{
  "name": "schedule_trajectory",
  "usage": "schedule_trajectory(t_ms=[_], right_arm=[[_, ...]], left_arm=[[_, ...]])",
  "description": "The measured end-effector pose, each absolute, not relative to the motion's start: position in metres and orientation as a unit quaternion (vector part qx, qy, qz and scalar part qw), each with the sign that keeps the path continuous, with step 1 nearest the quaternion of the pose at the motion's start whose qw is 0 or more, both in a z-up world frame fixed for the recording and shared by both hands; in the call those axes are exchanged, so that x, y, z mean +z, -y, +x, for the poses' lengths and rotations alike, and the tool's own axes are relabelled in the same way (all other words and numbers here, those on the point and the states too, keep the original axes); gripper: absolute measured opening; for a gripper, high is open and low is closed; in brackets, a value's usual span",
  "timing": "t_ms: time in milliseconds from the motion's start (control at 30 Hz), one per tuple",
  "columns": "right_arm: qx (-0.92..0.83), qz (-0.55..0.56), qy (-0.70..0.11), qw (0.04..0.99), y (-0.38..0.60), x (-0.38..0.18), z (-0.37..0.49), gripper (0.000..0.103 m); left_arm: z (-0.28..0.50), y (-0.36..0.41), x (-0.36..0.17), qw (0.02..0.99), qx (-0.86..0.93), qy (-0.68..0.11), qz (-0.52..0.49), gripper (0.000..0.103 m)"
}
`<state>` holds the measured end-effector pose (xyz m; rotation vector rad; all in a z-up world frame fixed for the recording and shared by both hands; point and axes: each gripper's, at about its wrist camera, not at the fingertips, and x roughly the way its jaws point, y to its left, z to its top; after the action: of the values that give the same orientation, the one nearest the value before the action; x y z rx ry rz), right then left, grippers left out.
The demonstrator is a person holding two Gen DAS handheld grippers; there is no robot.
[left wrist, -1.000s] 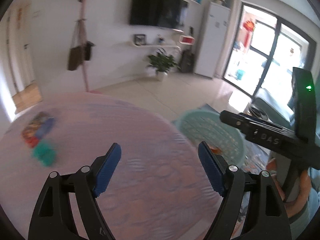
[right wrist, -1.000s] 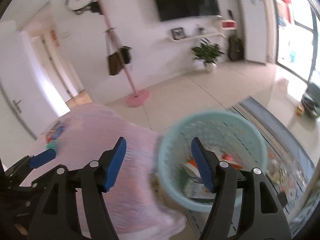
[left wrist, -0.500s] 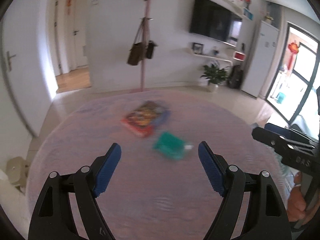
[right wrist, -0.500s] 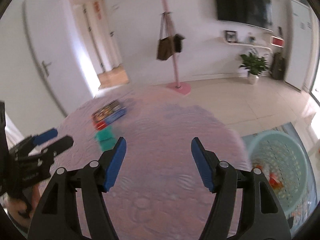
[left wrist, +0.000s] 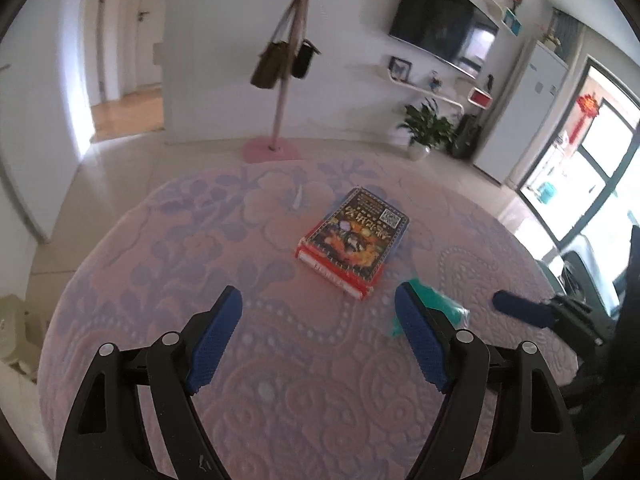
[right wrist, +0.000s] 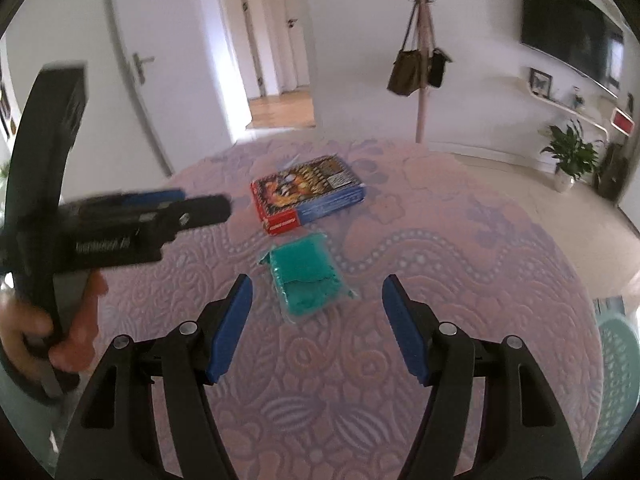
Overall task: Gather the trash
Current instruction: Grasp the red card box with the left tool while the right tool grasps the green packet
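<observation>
Both tools are spread wide with nothing between the pads — the left gripper (left wrist: 318, 336) hangs over bare pink tablecloth (left wrist: 168, 264), and the right gripper (right wrist: 316, 326) over the near end of a teal packet (right wrist: 306, 282) without touching it. The packet lies flat near the middle of the round table, just beside a red-and-blue box (right wrist: 306, 194) on its far side. Open cloth runs to the table edge all round — a teal basket (right wrist: 618, 364) stands on the floor past the right edge.
</observation>
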<state>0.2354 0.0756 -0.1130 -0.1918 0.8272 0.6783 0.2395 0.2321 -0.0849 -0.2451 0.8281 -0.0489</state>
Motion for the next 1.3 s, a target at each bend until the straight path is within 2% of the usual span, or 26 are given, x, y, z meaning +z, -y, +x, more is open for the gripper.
schedule_trajectory(t_ms=[133, 267, 400, 833, 933, 1000, 1300], right_arm=[[0.319, -0.096, -0.407, 0.851, -0.085, -0.122, 0.246, 0.063], [0.327, -0.098, -0.414, 0.844, -0.089, -0.124, 0.248, 0.056], [0.33, -0.105, -0.428, 0.835, -0.092, -0.128, 0.249, 0.037], [0.289, -0.049, -0.433, 0.853, -0.02, -0.116, 0.25, 0.035], [0.28, -0.034, -0.426, 0.86, 0.0, -0.108, 0.249, 0.035], [0.272, -0.028, -0.417, 0.867, 0.014, -0.102, 0.249, 0.035], [0.215, 0.02, -0.385, 0.897, 0.087, -0.075, 0.237, 0.035]], left_arm=[[0.257, -0.236, -0.089, 0.903, -0.042, -0.411, -0.12, 0.078], [0.274, -0.232, -0.095, 0.899, -0.062, -0.42, -0.106, 0.082], [0.29, -0.229, -0.1, 0.897, -0.072, -0.425, -0.101, 0.082], [0.305, -0.193, -0.112, 0.896, -0.065, -0.439, -0.004, 0.081], [0.306, -0.181, -0.115, 0.893, -0.046, -0.446, 0.026, 0.072], [0.305, -0.173, -0.112, 0.896, -0.044, -0.44, 0.039, 0.062], [0.289, -0.131, -0.077, 0.915, -0.065, -0.397, 0.03, 0.059]])
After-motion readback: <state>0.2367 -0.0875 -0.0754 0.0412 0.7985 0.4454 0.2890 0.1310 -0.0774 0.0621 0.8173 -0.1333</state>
